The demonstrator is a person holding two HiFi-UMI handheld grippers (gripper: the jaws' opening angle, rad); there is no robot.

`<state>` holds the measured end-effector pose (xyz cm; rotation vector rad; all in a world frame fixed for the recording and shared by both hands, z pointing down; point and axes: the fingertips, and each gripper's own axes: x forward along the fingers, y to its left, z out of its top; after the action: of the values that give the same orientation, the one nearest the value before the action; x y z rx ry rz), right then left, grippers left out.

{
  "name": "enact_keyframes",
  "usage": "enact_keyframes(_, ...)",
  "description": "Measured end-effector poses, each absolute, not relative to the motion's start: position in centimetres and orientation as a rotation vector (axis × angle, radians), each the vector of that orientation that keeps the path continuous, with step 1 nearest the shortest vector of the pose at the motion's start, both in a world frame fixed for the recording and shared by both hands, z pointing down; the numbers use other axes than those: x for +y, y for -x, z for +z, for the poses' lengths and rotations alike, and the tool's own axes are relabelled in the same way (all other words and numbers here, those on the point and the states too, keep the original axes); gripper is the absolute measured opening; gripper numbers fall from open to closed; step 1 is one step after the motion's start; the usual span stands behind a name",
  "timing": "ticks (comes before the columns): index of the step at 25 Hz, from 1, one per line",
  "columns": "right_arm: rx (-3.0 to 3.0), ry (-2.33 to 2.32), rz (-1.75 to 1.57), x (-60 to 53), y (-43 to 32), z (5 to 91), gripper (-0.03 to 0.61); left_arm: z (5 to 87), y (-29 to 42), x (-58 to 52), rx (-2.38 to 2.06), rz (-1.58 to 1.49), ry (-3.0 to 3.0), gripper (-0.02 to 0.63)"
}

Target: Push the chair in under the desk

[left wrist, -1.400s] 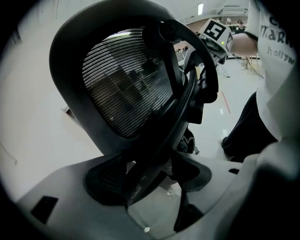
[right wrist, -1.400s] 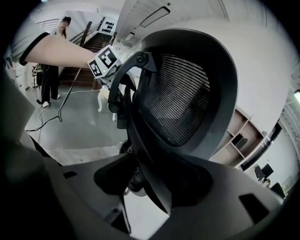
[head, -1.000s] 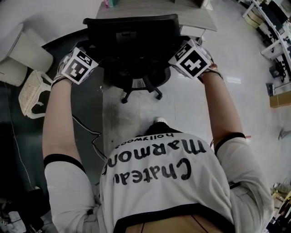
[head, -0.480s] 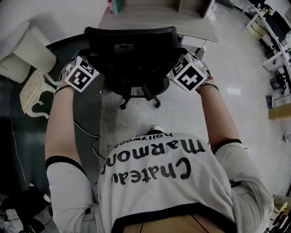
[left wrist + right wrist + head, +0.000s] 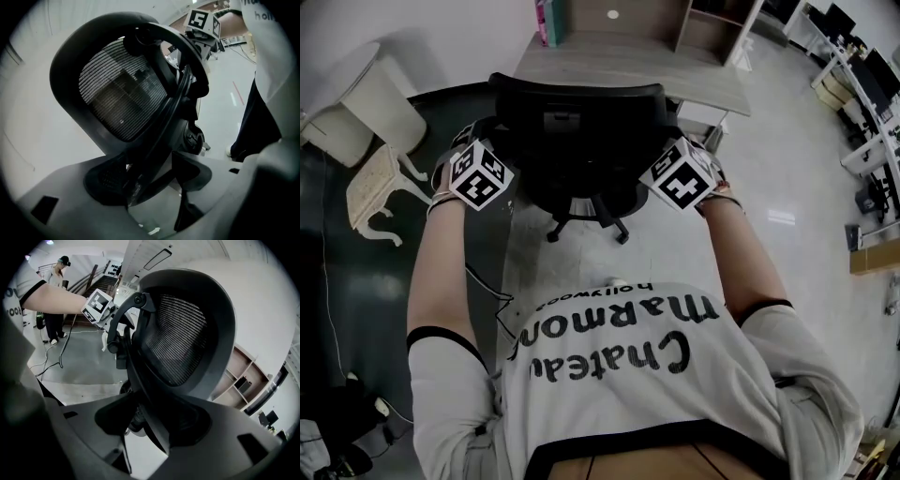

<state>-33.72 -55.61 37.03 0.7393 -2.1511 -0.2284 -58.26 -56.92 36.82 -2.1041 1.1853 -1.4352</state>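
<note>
1. Looking down in the head view, a person stands behind a black office chair point(image 5: 577, 122) on the pale floor point(image 5: 675, 234). The chair's front meets the near edge of the wooden worktop point(image 5: 619, 61). Its backrest point(image 5: 572, 94) faces the person, and its casters point(image 5: 623, 228) show on the near side, not yet under the worktop. The left gripper point(image 5: 480, 175) and right gripper point(image 5: 680, 180) sit at the backrest's left and right edges.
2. Left gripper view: the left gripper point(image 5: 147, 182) straddles the curved dark frame of the mesh backrest point(image 5: 122, 98). One of its fingers point(image 5: 108, 180) lies against the frame. The other stands off with floor showing between, so this gripper is open, not clamped.
3. Right gripper view: the right gripper point(image 5: 157, 423) has the backrest point(image 5: 178, 343) edge between its fingers point(image 5: 199, 420). They have just been closing, yet a light gap remains on one side, so they are apart.
4. The step in hand looks like taking hold at both sides. The next move likely calls for an even push toward the far side, so the chair rolls straight under.
</note>
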Motion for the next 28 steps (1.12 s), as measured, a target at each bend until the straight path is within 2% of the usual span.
enact_keyframes(8,-2.154,-0.748,-0.229,-55.5,33.7,37.2,0.235,35.6,55.7,-51.0,1.188,-1.243,2.304,0.297)
enact_keyframes(12,-2.153,-0.757,-0.233,-55.6,33.6,37.1,0.236,36.6,52.9,-48.2,1.227,-1.072,2.451,0.225)
enact_keyframes(21,-2.148,-0.862,-0.272,-55.9,33.9,37.0,0.265,35.3,47.5,-45.1,1.322,-0.612,2.728,0.114)
enact_keyframes(23,-2.143,-0.871,-0.276,-56.0,33.9,36.9,0.267,33.7,47.8,-45.3,1.456,-0.45,2.795,0.057)
enact_keyframes(28,-2.138,-0.904,-0.274,-55.9,33.8,37.0,0.275,30.1,48.9,-44.7,1.668,-0.009,2.945,0.027)
